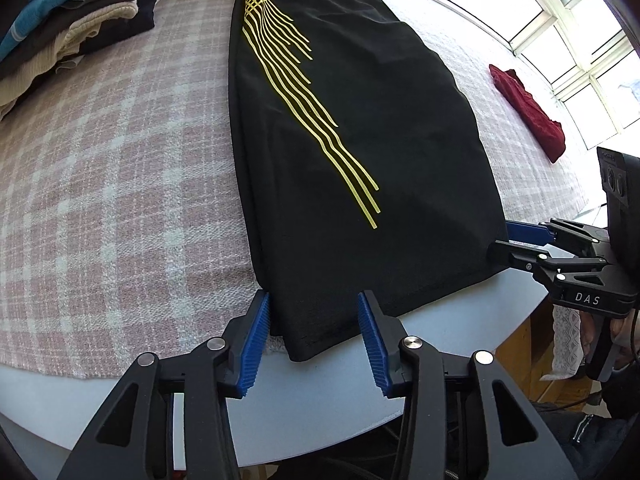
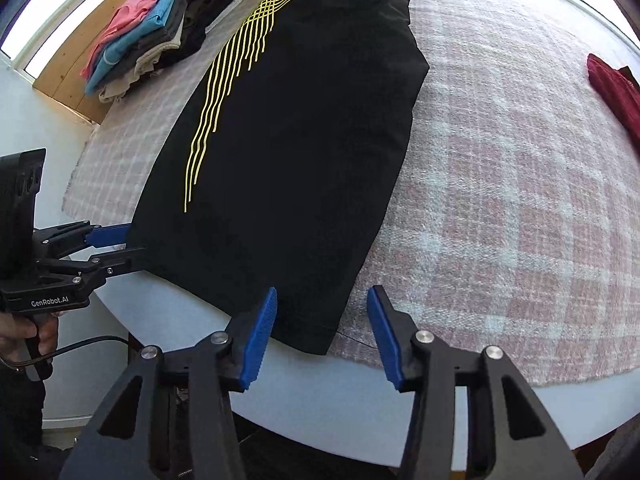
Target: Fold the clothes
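Note:
A black garment (image 1: 360, 140) with yellow stripes lies flat on a pink plaid cloth (image 1: 120, 168), its hem towards me. In the left wrist view my left gripper (image 1: 316, 340) stands open, with the garment's near left corner between its blue pads but not pinched. In the right wrist view the same garment (image 2: 288, 160) has its near right corner between the pads of my open right gripper (image 2: 322, 336). Each gripper also shows in the other's view, at the hem: the right gripper (image 1: 502, 240) and the left gripper (image 2: 134, 240).
A stack of folded clothes (image 1: 72, 20) (image 2: 160, 28) sits at the far left of the cloth. A dark red garment (image 1: 528, 112) (image 2: 616, 92) lies at the right. The white table edge (image 1: 320, 420) runs just under the grippers. Windows (image 1: 580, 40) lie beyond.

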{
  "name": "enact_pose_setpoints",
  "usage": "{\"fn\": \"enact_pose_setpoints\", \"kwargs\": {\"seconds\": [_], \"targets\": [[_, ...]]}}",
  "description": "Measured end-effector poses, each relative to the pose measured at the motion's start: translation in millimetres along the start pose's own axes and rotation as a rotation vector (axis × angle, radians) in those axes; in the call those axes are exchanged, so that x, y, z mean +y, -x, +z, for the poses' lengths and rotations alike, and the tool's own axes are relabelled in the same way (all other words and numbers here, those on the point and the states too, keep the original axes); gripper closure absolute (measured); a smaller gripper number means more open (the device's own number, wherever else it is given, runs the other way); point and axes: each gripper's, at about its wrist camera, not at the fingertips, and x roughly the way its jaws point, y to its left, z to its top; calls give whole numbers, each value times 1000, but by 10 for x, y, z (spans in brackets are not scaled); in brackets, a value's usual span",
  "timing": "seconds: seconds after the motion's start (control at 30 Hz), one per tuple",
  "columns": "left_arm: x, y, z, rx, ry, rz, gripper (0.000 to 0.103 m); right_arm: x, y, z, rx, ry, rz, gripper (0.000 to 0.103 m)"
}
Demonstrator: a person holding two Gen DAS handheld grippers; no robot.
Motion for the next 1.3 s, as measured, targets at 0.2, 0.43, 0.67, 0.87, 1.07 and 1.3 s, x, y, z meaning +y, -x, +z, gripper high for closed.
{"fn": "enact_pose_setpoints", "kwargs": {"seconds": [0.2,0.43,0.67,0.87,1.07,1.3], "targets": [[84,7,-20,13,-7,-9,93,125,-33,-16,4,91,-34,80],[144,78,22,-5,21,-128,98,-40,-67,36,21,39,96,95],[425,491,219,-117,157,-348,98,-506,104,168,7,-211,398,97],[392,888,903,-240,122,-464,98,-601,524,584,-99,-327,582,98],[546,969,1973,-343,85,-467,98,-769,794,1366,-268,-413,598,98],[679,482,3060,-322,75,-399,98,-1120,545,2561,-321,-464,481,98]]}}
